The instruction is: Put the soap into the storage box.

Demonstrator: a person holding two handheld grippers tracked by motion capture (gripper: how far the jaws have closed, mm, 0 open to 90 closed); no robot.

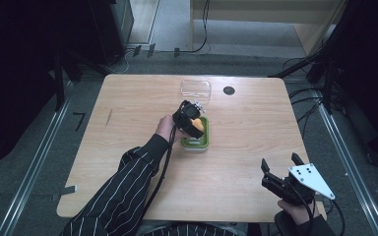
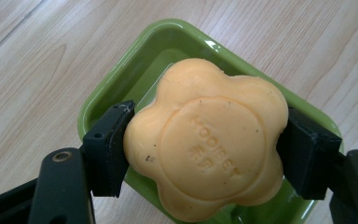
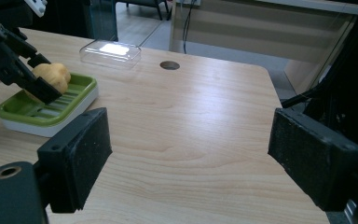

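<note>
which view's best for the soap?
Left gripper view: the soap is close up between the left tongs, embossing visible. High view shows a small orange patch; right gripper view shows it partly hidden, far off.

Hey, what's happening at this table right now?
A person is working with handheld tongs in each hand. The left tongs are shut on an orange flower-shaped soap bar, holding it just over a green soap dish near the middle of the wooden table. Whether the soap touches the dish is hard to tell. A clear plastic lid lies farther back. The right tongs sit open with nothing between them near the table's front right corner.
</note>
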